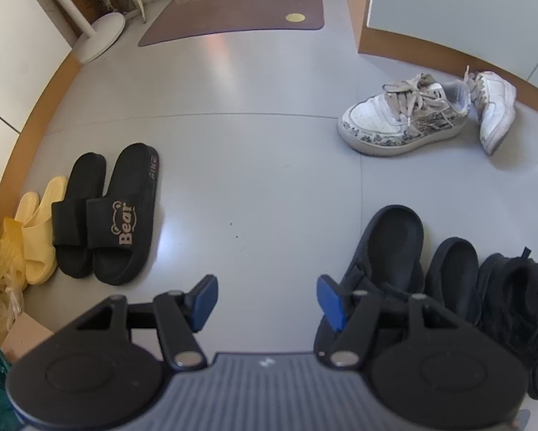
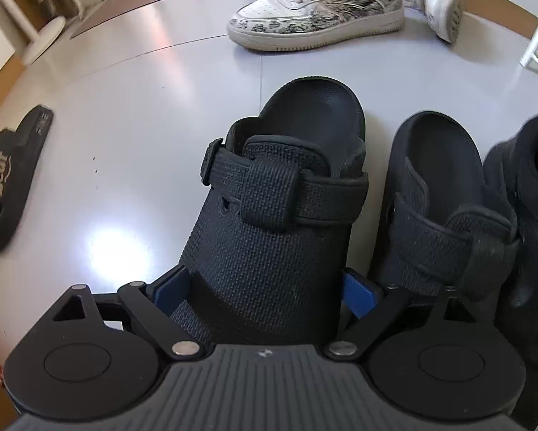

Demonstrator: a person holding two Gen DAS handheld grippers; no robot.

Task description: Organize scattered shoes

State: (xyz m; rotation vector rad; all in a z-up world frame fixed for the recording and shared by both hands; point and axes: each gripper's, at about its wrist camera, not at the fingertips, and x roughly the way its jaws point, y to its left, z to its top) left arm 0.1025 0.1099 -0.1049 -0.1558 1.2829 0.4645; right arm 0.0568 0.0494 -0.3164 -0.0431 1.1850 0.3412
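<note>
1. Dark clog fills the right view's centre; my right gripper has its jaws straddling the toe, blue pads seemingly touching.
2. Left gripper hangs wide open, empty.
3. I'd keep it parallel to its mate; sneakers lie askew, upper right.

"Bear" with bear outline on black slide strap; sole-edge lettering unreadable.

Bright daylight, glare on the glossy floor, fisheye bending, dark vignetted corners.
</note>
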